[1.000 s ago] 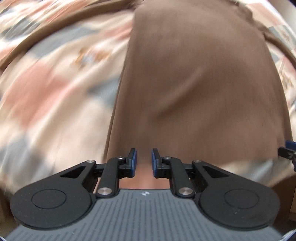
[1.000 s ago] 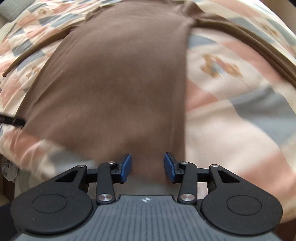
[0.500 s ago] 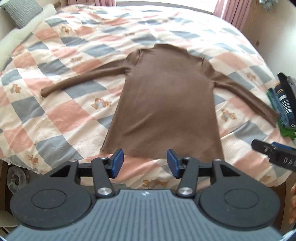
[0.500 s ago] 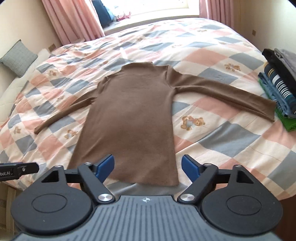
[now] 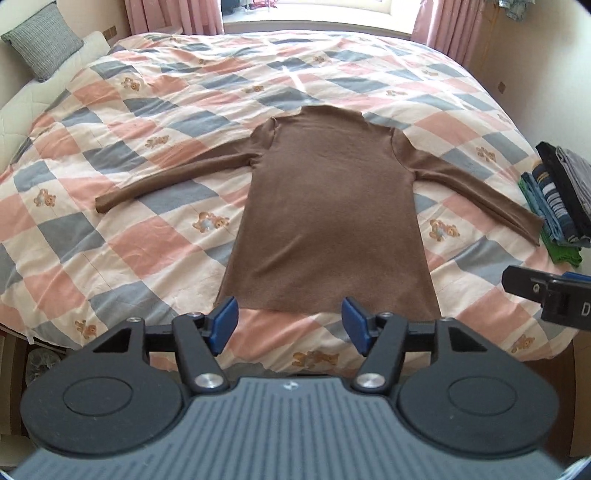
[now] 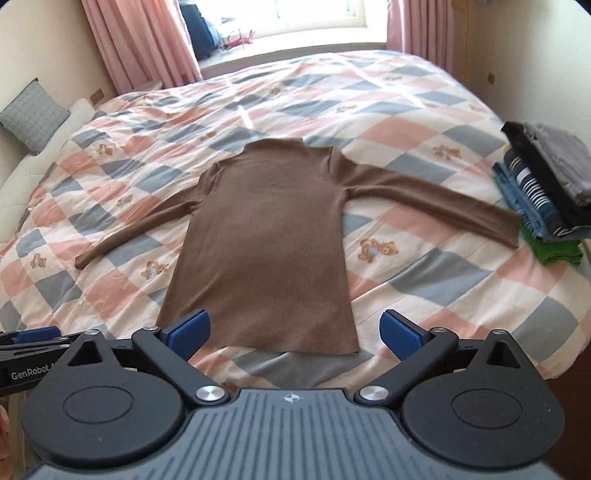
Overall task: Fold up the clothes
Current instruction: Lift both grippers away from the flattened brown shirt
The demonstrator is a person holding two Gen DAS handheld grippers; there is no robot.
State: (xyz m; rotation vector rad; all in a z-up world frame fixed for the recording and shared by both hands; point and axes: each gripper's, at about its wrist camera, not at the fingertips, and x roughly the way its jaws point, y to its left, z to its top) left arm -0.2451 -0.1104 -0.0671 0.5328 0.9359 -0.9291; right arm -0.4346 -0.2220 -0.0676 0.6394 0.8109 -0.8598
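While both my left gripper (image 5: 290,323) and right gripper (image 6: 295,330) hang spread and empty, the sweater (image 5: 328,218) lies lengthwise ahead, hem nearest.

- the place was a bedroom in a home.
- a wide bed (image 5: 110,258) under a checked quilt (image 6: 424,122) with teddy bears filled the room.
- pink curtains (image 6: 140,48) framed a bright window (image 6: 314,14).
- a grey cushion (image 5: 44,40) sat at one side.
- folded clothes (image 6: 543,192) were stacked on the bed's edge.
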